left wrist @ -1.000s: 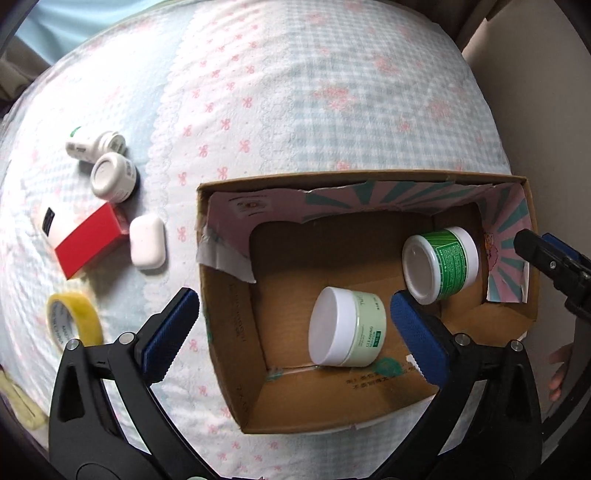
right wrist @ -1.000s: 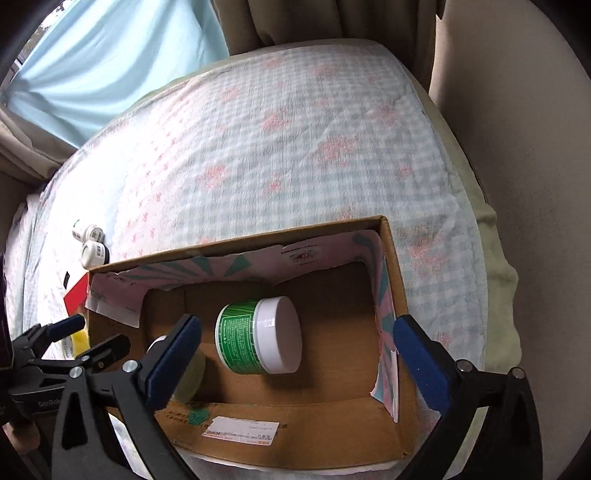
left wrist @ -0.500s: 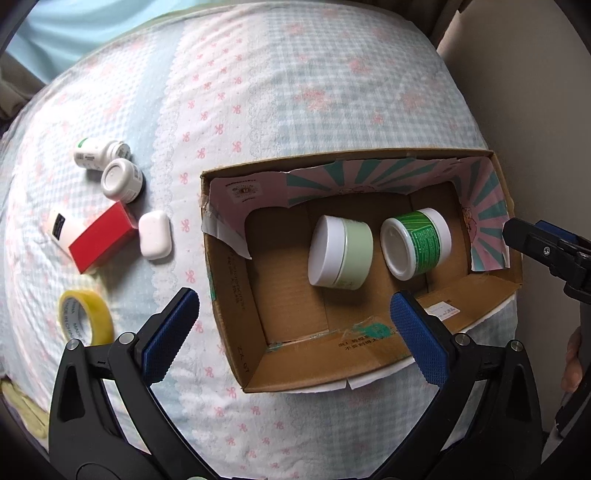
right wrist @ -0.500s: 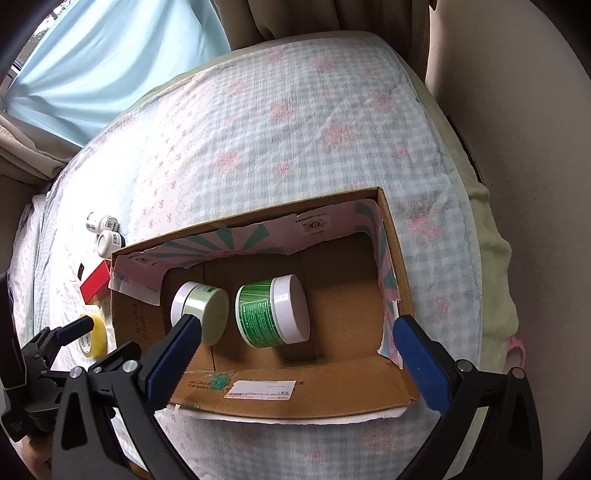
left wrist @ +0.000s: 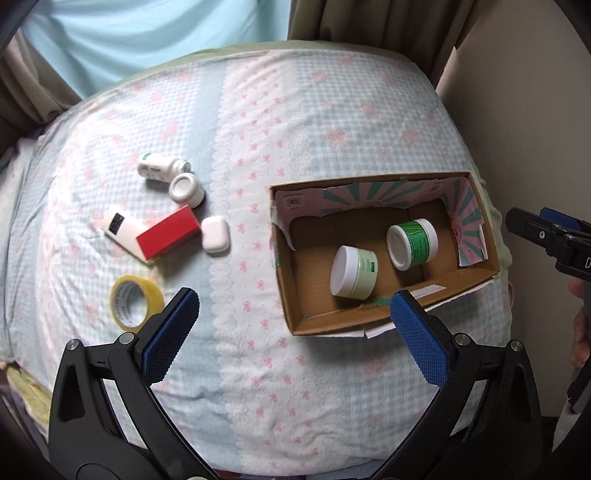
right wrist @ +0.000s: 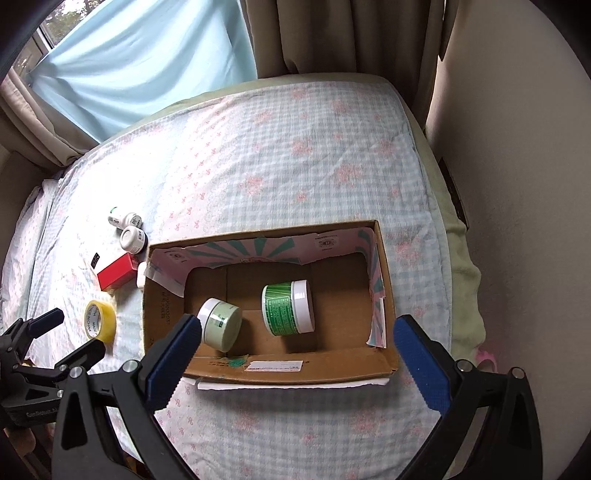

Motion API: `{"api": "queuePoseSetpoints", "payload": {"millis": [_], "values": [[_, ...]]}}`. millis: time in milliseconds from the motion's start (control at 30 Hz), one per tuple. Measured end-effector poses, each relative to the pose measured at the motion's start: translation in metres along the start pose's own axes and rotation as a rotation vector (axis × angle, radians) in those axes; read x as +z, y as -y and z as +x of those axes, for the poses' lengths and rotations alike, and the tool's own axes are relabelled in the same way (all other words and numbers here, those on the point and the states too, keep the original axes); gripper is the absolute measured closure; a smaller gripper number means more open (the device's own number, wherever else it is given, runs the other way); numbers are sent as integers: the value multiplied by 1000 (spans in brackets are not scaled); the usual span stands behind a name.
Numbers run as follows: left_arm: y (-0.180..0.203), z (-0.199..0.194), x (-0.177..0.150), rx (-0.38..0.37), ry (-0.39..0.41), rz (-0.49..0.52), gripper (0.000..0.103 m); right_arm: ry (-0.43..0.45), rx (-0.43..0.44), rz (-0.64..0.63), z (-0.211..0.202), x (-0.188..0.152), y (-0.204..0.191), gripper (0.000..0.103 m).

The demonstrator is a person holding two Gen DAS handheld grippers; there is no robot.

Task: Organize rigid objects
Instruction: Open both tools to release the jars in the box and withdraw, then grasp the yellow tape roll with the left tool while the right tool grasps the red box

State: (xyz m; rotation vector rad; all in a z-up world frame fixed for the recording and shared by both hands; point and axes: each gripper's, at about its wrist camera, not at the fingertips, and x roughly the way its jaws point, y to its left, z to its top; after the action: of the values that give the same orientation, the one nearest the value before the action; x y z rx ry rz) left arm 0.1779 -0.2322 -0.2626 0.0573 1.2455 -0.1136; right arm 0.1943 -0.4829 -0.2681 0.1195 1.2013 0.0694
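Note:
An open cardboard box [left wrist: 476, 275] [right wrist: 164, 314] lies on the bed with a pale green jar [left wrist: 354, 272] [right wrist: 220, 324] and a dark green jar [left wrist: 413, 243] [right wrist: 288, 308] on their sides inside. Left of the box sit a red carton [left wrist: 168, 236] [right wrist: 117, 272], a white earbud case [left wrist: 215, 234], two small white bottles [left wrist: 162, 168] [right wrist: 125, 218] and a yellow tape roll [left wrist: 136, 301] [right wrist: 99, 319]. My left gripper [left wrist: 291, 336] hangs open and empty above the bed, near the box's front left corner. My right gripper [right wrist: 295, 360] is open and empty over the box's near wall.
The bed [left wrist: 332, 110] wears a checked blue and pink sheet. A beige wall [right wrist: 517, 184] runs close along its right side, and curtains [right wrist: 332, 33] hang at the far end. A person's fingers [left wrist: 580, 325] show at the right edge.
Both grippers have pulled back and up from the box, so more of the bed shows. The pale green jar, near the left gripper before, now lies free in the box.

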Motion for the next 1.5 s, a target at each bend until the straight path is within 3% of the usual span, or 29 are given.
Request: {"api": "queuePoseSetpoints", "payload": {"millis": [333,667,867,1200,1333,1500], "values": [[-94,-67,-41,87,102,-169,0,78,124,-135,-37,9,-63,0],[-180,-74,-98,153,89,-321,0,118,216,-383,-51,18,-133,0],[-213,-37,-112,140,62,-402,0,84,272,-588,-24,39,-188,0],[-252,66,-127,162,6,-493,0,-3,313,-1009,80,52,-284,0],[-262,108,-127,180,-10,-483,0,-35,339,-1159,123,46,-309,0],[-260,157,-122,193,-34,-421,0,-37,291,-1380,175,29,-333,0]]}}
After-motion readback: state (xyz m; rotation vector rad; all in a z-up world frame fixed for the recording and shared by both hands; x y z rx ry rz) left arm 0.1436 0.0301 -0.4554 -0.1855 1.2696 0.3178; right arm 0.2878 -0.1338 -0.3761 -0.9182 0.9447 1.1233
